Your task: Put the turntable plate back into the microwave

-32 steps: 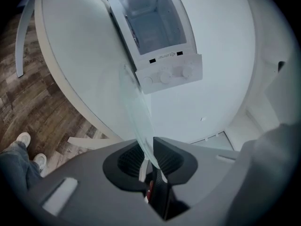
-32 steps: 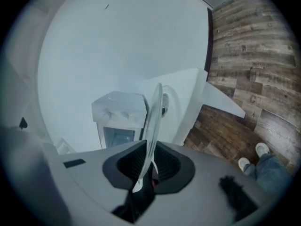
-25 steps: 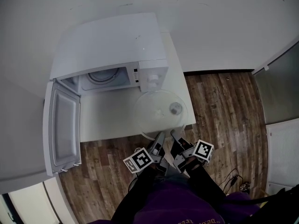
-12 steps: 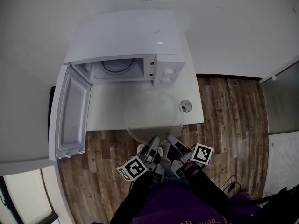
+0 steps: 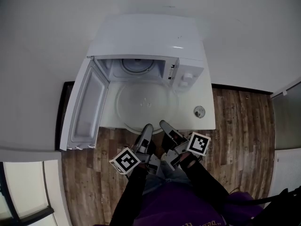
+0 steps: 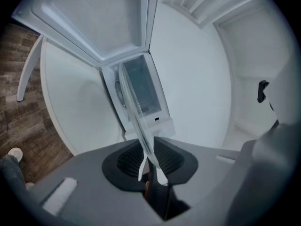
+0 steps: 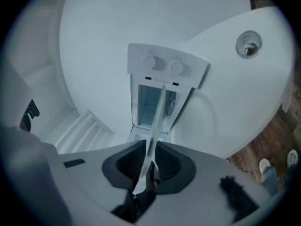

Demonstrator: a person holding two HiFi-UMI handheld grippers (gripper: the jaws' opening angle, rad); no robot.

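Door (image 5: 87, 109): white, flat and rectangular with a pale window panel. It stands swung wide open at the left of the microwave (image 5: 146, 36), a smooth white box with rounded corners.

Cavity: a white-walled hollow with a pale roller ring (image 5: 136, 65) lying on its floor.

Left gripper (image 5: 146, 128): grey body with dark ribbed pads and a black-and-white marker cube (image 5: 125, 160). In the left gripper view its jaws (image 6: 148, 145) are clamped on the near rim of the plate, with the glass pinched between the pads.

Turntable plate (image 5: 146, 102): a clear, glossy glass disc with a raised rim. It sits in front of the open cavity, over the white table (image 5: 205, 121).

Plate's lie: flat, with its face up. A round disc has no long axis. Its far rim is at the mouth of the cavity and its near rim is at the table's front edge. Both gripper views show it edge-on as a thin line (image 6: 134, 107) (image 7: 157, 112) running from the jaws towards the opening. Whether it clears the table top cannot be told.

Right gripper (image 5: 164, 125): the same build, with its own marker cube (image 5: 198, 143). In the right gripper view its jaws (image 7: 149, 147) are closed on the near rim just beside the left pair.

Control panel (image 5: 187, 76): a white strip at the right of the opening with two round knobs (image 7: 162, 65).

Small round piece (image 5: 199, 111): grey and disc-like, lying on the table well to the right of the plate.

Floor (image 5: 84, 168): brown wood-grain planks.
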